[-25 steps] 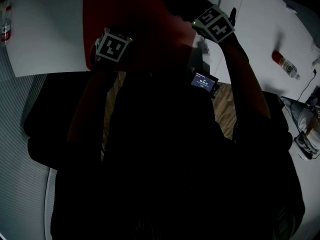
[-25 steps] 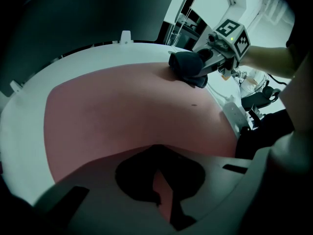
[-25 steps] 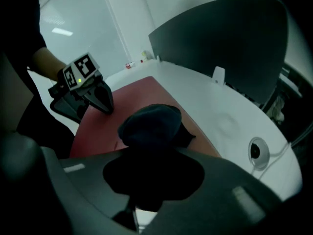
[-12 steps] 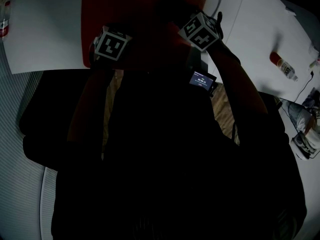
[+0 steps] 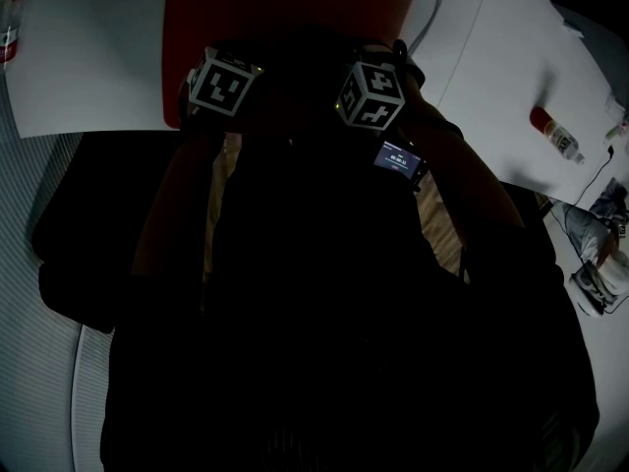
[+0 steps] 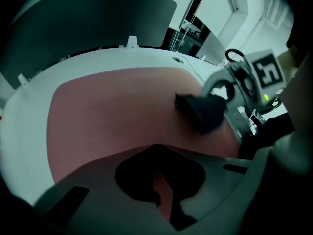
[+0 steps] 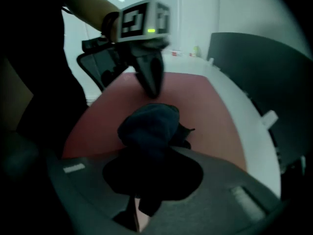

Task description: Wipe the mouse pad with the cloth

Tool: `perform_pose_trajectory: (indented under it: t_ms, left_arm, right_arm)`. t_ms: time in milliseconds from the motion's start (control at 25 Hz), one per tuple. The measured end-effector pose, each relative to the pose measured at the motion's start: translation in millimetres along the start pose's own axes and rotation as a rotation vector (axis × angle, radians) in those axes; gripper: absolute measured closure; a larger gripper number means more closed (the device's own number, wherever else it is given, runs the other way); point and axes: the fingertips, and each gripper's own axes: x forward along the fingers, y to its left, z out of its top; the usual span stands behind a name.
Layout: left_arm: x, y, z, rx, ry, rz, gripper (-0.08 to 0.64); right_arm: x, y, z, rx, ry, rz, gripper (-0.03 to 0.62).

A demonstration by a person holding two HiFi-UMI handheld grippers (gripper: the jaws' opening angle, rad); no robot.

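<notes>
A red mouse pad lies on the white table; it also fills the left gripper view and the right gripper view. My right gripper is shut on a dark bunched cloth, which rests on the pad's near right part. The left gripper view shows that cloth under the right gripper. My left gripper hovers low over the pad with its jaws together and nothing between them. In the head view only the marker cubes of the left gripper and right gripper show clearly.
A bottle lies on the table at the right, and another bottle stands at the far left. A cable runs beside the pad. A dark partition rises behind the table. A small lit screen is near the right wrist.
My right gripper has moved left and nearer across the pad with the cloth, closing in on the left gripper. The left gripper has stayed where it was.
</notes>
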Motion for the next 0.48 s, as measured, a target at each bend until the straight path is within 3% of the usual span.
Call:
perform_pose_trajectory:
  t_ms: [120,240,360,480]
  left_arm:
    - [-0.6,-1.2,3.4,0.0,-0.009,0.006,0.551]
    - [-1.7,-3.3,1.8,0.002,-0.011,0.011,0.551]
    - [-2.3,-1.9,3.3,0.007,-0.014,0.014,0.551]
    - [-2.3,-2.8,2.9,0.004,-0.01,0.007,0.551]
  right_arm:
    - [-20.6,-68.3,-31.3,0.151,0.022,-0.139,0.525]
    - [-33.0,-99.6,-41.9,0.272,0.034,-0.177,0.525]
    - [-30.0,-91.5,-37.1,0.306,0.046,-0.213,0.534]
    - [-16.2,-44.6,-13.6,0.298,0.016,-0.129,0.532]
